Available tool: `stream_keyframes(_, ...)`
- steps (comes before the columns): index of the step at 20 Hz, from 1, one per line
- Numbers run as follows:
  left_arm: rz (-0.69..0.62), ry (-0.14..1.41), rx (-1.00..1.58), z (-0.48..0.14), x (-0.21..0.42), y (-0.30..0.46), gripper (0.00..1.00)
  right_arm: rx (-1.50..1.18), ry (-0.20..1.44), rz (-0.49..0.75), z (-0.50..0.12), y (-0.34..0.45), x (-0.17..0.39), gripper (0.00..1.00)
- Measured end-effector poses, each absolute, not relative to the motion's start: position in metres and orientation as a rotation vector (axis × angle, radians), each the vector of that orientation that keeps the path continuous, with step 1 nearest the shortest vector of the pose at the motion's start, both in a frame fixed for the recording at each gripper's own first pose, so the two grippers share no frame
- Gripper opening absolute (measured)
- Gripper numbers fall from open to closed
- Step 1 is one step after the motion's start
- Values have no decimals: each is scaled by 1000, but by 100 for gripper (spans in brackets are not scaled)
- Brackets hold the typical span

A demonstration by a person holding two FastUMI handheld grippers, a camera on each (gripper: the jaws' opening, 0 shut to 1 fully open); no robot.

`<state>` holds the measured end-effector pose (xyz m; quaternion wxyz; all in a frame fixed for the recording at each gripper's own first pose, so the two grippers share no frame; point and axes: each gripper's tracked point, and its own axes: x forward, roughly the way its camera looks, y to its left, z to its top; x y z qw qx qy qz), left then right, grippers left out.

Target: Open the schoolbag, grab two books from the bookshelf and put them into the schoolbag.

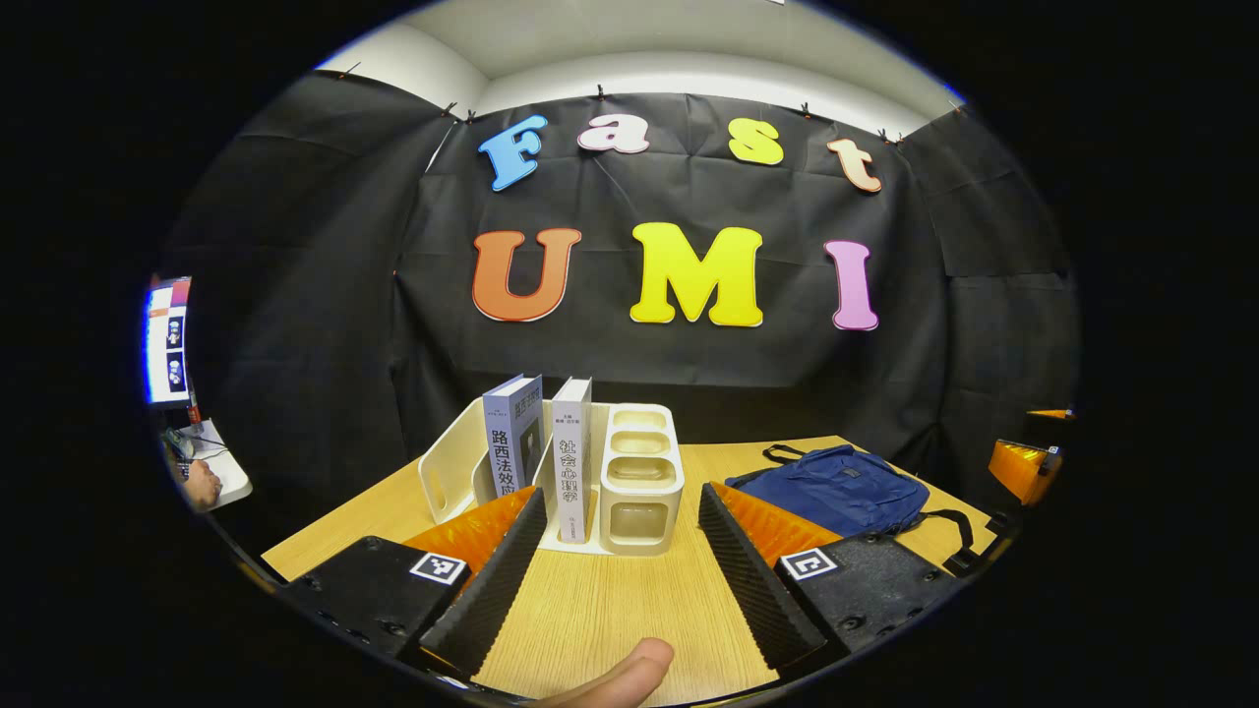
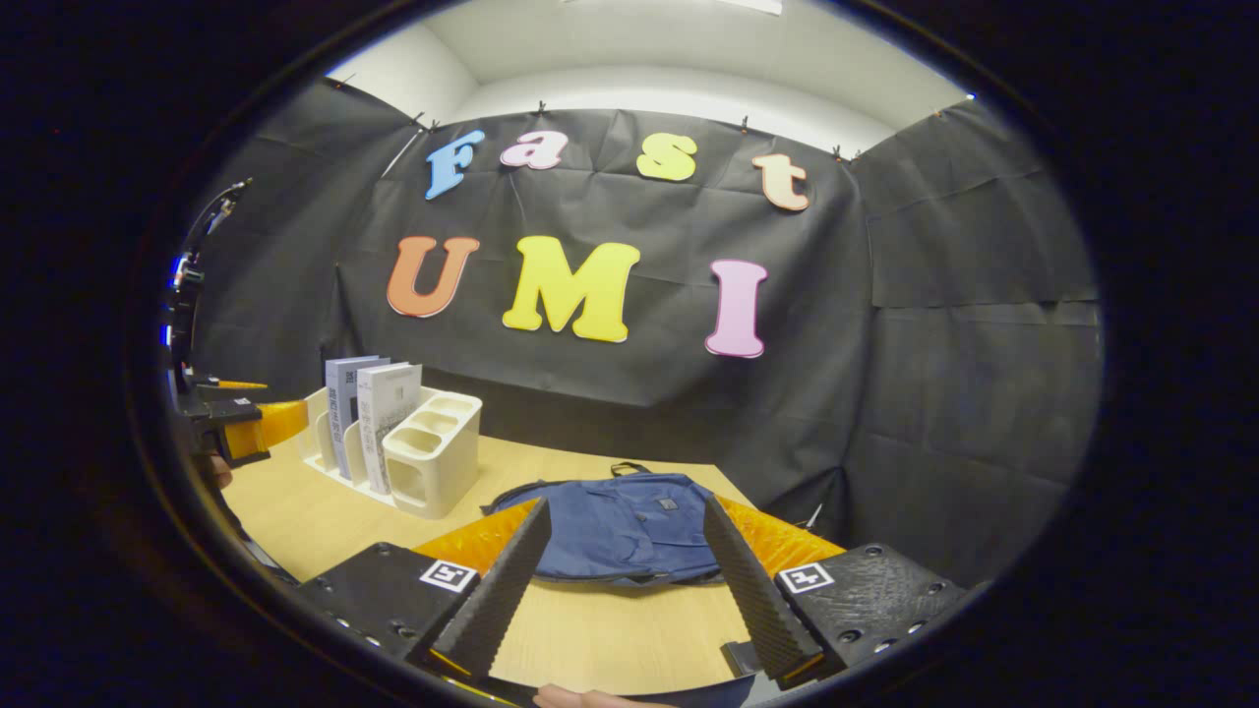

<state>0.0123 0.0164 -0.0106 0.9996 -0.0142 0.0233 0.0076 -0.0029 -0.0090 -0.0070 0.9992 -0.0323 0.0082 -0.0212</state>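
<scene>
A white bookshelf (image 1: 639,482) stands on the wooden table (image 1: 610,610) and holds two upright books: a blue-grey book (image 1: 511,433) and a white book (image 1: 571,457). My left gripper (image 1: 620,551) is open just in front of the white book, with nothing between its fingers. A dark blue schoolbag (image 1: 836,487) lies flat to the right of the shelf, zipped shut. In the right gripper view the schoolbag (image 2: 620,526) lies just ahead of my open right gripper (image 2: 620,580). There the bookshelf (image 2: 433,452) with both books (image 2: 379,413) stands at the left.
The left gripper (image 2: 236,423) shows at the left edge of the right gripper view, the right gripper (image 1: 1023,467) at the right edge of the left gripper view. A thumb (image 1: 620,678) shows at the bottom. A screen (image 1: 167,339) and a person's hand (image 1: 202,484) sit far left.
</scene>
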Motion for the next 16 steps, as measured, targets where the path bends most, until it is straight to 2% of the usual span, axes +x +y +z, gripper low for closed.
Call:
stream_keyframes(5,15,31,-11,-6,10,17,100,-94,16,-66,-8,-10,1,98)
stream_keyframes(6,16,26,-10,-6,11,17,100,-117,12,-81,-6,-12,3,95)
stream_keyframes(9,9,17,-18,-3,9,17,100,-186,2,-105,-9,-9,7,95)
stream_keyframes(16,4,-10,-23,6,8,31,100,-244,85,-81,-46,15,33,95)
